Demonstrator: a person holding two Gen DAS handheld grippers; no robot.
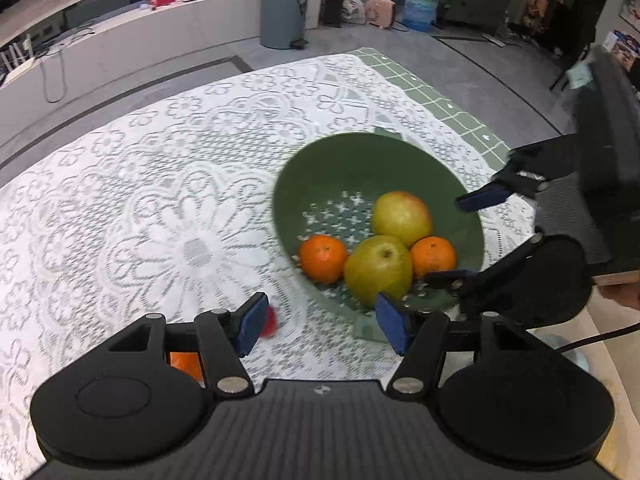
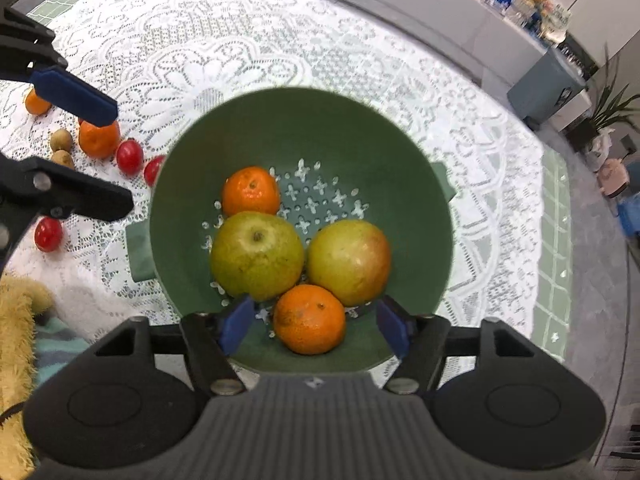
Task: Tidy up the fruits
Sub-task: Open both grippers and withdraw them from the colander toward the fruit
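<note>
Four fruits inside green colander (image 2: 400,152), both grippers spread near rim.

colander (image 2: 192,152): two apples (image 2: 257,255), two oranges (image 2: 251,196) inside | tomatoes (image 2: 129,156) left, on cloth (image 2: 280,32)

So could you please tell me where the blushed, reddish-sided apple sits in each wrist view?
Left wrist: the blushed apple is right of centre, the farthest fruit in the green colander.
Right wrist: the blushed apple is just right of centre, low in the green colander.
Shared landmark: the greener apple touching it.
</note>
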